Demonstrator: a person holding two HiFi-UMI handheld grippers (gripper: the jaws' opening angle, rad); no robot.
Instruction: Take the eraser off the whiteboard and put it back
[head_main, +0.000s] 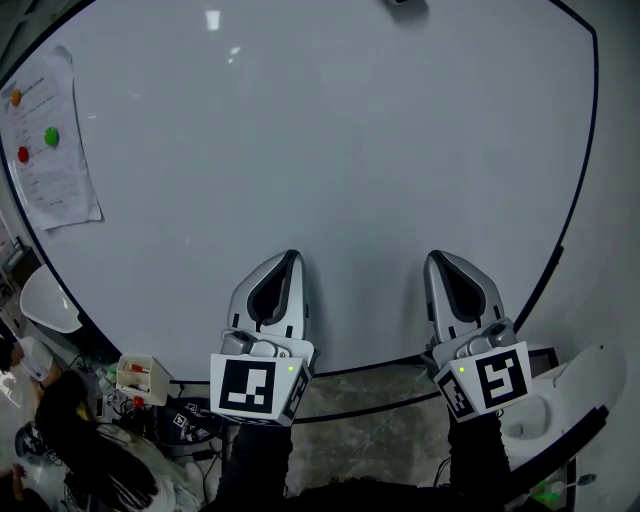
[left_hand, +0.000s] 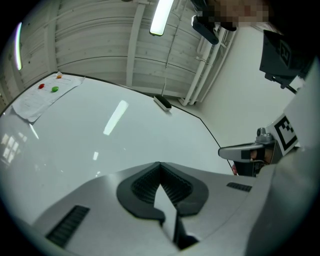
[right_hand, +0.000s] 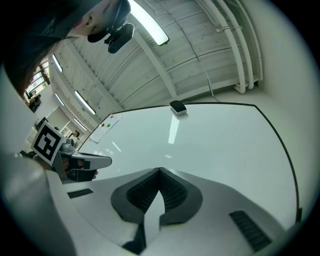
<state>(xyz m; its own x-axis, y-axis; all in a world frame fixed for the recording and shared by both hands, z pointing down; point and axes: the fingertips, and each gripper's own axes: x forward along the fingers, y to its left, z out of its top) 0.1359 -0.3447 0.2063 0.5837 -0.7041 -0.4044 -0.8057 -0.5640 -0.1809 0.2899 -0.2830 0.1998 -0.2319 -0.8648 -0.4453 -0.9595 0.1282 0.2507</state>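
I've got left hand-held gripper (left_hand: 159, 165) clenched, empty | right hand-held gripper (right_hand: 159, 171) clenched, empty | eraser (right_hand: 178, 107) at top edge of whiteboard (head_main: 330, 150), well apart

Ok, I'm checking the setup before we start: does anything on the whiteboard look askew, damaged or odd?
Nothing stands out. The whiteboard shows no marks, the eraser sits at its top edge, and the paper sheet at its left hangs under three magnets.

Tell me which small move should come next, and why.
Probably lift the right gripper toward the eraser and open it. Both it and the left gripper are shut and empty near the lower edge of the whiteboard; the eraser sits at its top edge.
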